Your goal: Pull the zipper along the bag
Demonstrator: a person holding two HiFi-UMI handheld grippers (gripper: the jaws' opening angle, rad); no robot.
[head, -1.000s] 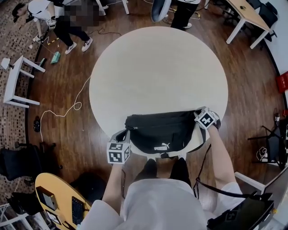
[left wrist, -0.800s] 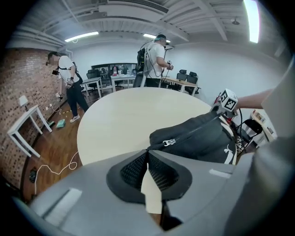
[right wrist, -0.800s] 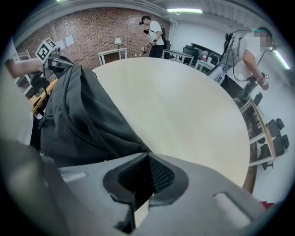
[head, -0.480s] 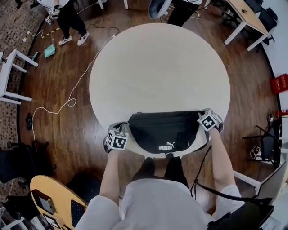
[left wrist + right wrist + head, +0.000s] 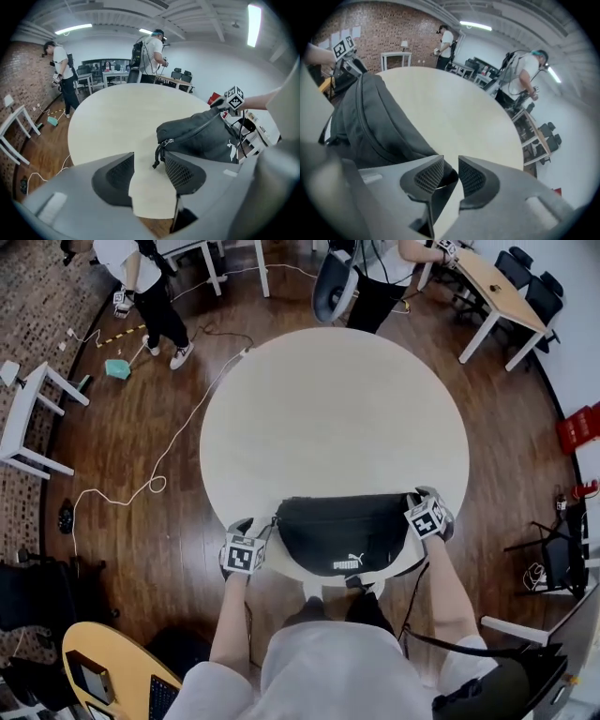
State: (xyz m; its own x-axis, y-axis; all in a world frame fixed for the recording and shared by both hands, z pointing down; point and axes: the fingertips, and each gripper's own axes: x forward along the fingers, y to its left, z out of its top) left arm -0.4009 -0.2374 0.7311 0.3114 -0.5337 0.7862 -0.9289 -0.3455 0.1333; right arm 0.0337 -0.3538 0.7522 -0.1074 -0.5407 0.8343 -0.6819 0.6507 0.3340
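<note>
Here, the bag (image 5: 342,531) is lying along the table's (image 5: 328,409) near edge, with broad tabletop beyond. The left gripper's (image 5: 149,171) jaws are opening around the zipper pull (image 5: 159,157); the right gripper (image 5: 450,176) is clamping the bag's end.

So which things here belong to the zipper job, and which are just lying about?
Job: black waist bag; left claw, opening, the zipper pull loose between its jaws; right claw, clamped on the bag's end; round table.
Lying about: white floor cable; white stool; teal item on the floor.
</note>
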